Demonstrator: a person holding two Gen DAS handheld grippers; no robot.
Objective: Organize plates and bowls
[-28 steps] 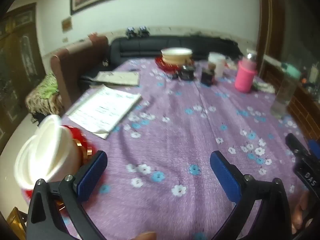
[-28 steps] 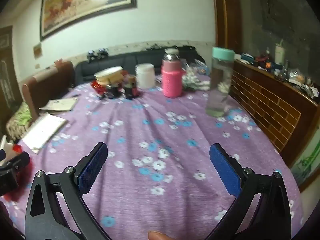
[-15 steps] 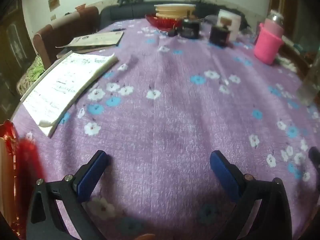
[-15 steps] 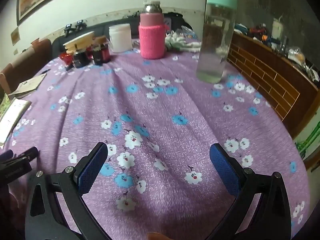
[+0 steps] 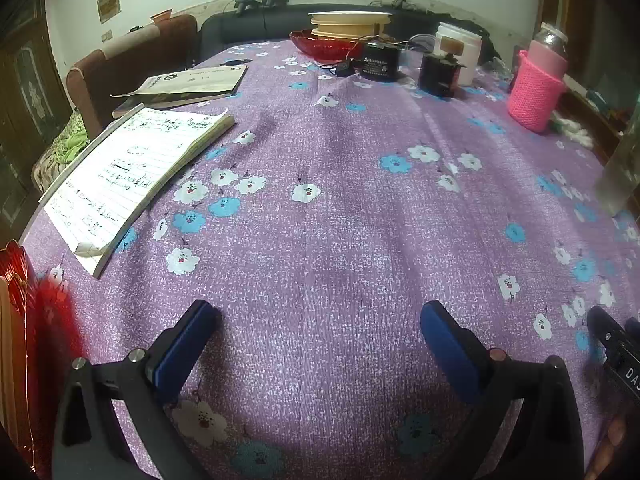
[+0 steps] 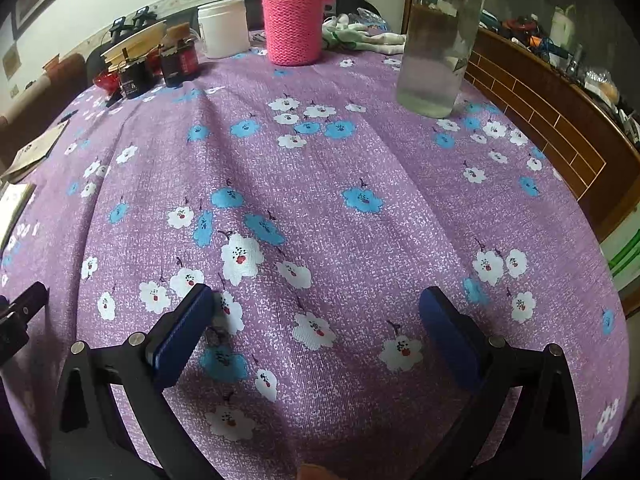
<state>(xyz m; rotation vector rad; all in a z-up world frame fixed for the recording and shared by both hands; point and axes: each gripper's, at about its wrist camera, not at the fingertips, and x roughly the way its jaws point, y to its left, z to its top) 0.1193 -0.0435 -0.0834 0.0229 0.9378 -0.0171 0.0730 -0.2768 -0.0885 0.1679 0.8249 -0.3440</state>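
Note:
A red glass bowl [image 5: 326, 45] sits at the far end of the purple flowered table, with a stack of cream plates [image 5: 350, 24] just behind it. The same stack of cream plates [image 6: 134, 42] shows at the far left in the right wrist view. A red glass dish [image 5: 18, 312] pokes in at the near left edge, close to my left gripper. My left gripper [image 5: 318, 338] is open, low over bare tablecloth. My right gripper [image 6: 318, 326] is also open over the cloth, holding nothing.
An open notebook [image 5: 132, 172] and a booklet [image 5: 188, 84] lie on the left. Dark jars [image 5: 380, 62], a white tub [image 5: 458, 54], a pink knit-covered bottle [image 6: 294, 16] and a clear water bottle [image 6: 438, 40] stand at the far side. A wooden cabinet [image 6: 560, 120] runs along the right.
Both grippers have dropped lower and moved forward over the table. The white bowl and red dish beside the left gripper have slid out to the frame's left edge.

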